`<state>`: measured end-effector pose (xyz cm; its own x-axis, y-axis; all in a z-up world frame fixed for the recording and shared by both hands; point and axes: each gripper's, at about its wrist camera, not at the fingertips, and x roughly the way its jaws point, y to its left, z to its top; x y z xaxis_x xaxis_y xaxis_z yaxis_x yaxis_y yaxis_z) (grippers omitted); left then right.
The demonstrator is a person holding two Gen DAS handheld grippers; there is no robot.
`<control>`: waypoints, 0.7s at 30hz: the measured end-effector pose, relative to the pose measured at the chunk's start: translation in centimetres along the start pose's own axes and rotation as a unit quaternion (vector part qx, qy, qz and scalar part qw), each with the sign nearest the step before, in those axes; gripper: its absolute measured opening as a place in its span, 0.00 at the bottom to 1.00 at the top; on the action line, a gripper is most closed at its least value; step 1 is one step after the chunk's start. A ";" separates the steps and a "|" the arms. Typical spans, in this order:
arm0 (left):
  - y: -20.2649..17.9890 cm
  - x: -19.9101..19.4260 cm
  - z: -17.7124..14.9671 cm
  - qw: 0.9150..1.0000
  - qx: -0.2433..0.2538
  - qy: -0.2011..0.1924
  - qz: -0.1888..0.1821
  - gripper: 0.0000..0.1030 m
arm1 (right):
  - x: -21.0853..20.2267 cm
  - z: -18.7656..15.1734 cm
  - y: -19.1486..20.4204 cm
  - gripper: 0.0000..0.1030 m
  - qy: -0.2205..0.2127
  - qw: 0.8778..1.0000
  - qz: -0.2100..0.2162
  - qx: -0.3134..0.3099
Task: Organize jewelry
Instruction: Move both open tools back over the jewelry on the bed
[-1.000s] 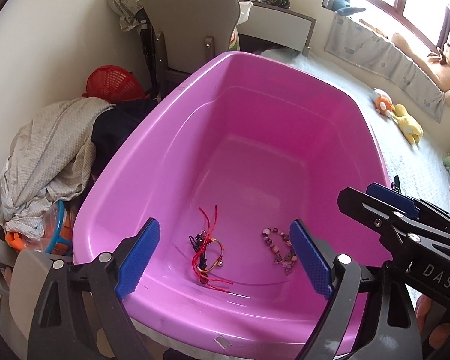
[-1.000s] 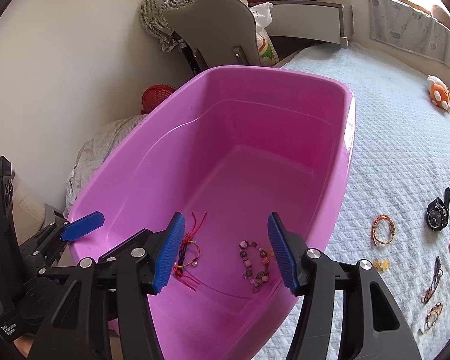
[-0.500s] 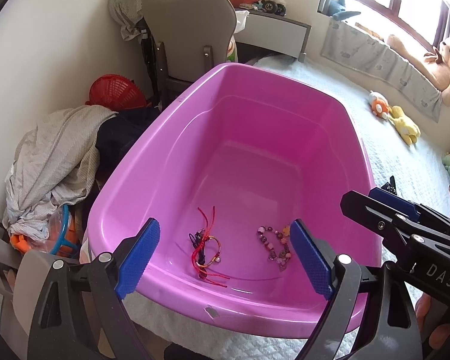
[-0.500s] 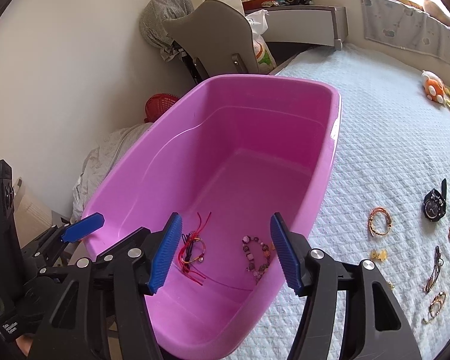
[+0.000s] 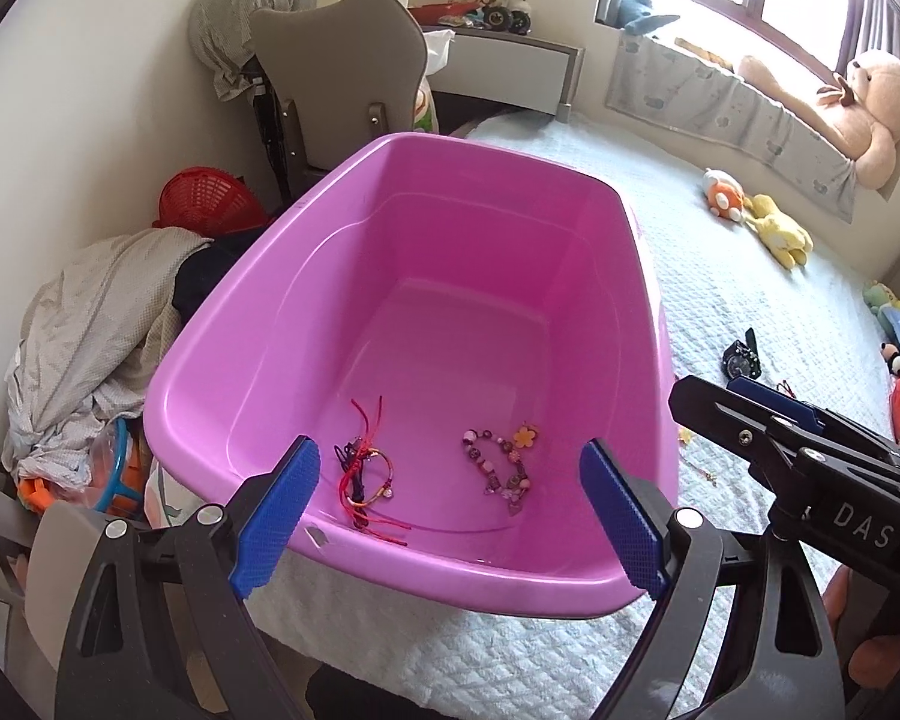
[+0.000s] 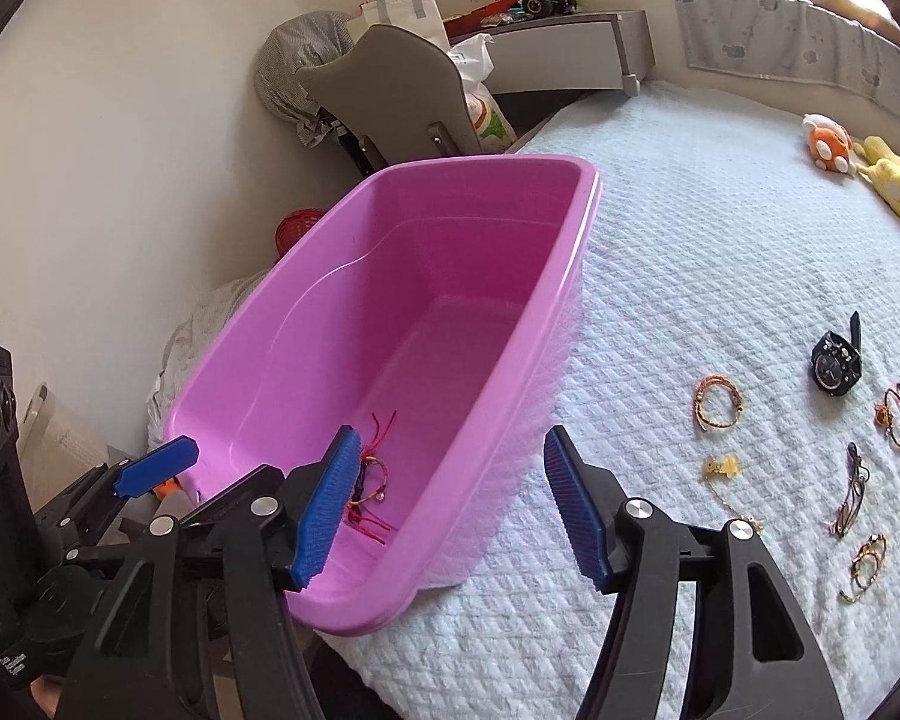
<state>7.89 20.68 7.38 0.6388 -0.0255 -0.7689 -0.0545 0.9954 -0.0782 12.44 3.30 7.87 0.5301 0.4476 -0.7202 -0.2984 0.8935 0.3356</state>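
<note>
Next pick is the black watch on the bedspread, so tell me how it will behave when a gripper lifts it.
The black watch has a chunky case, so it is probably stiff and heavy there. Its strap sticks up at one end, so it may dangle or swing. It lies flat on the quilted bedspread, unlikely to roll, though the soft cover may give under the fingers.

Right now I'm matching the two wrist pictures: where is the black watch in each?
Left wrist view: black watch at right, on the white bedspread beyond the tub.
Right wrist view: black watch at far right, above the loose bracelets.
Shared landmark: pink tub, left of it.
</note>
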 end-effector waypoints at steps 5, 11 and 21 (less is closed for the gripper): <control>-1.8 -1.2 -1.3 1.000 0.010 -0.014 -0.003 0.84 | -1.4 -1.5 -1.5 0.59 -0.010 1.000 -0.002 0.018; -3.7 -2.5 -2.6 0.999 0.018 -0.026 -0.011 0.84 | -3.0 -3.9 -3.8 0.59 -0.014 0.999 -0.016 0.038; -7.9 -5.2 -4.6 0.997 0.046 -0.061 -0.034 0.87 | -6.8 -9.5 -8.6 0.59 -0.037 0.996 -0.037 0.070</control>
<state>1.50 12.49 9.10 0.7276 -0.0870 -0.6804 0.0584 0.9962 -0.0650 3.84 -7.81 4.06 0.6047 0.3768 -0.7017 -0.1449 0.9183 0.3683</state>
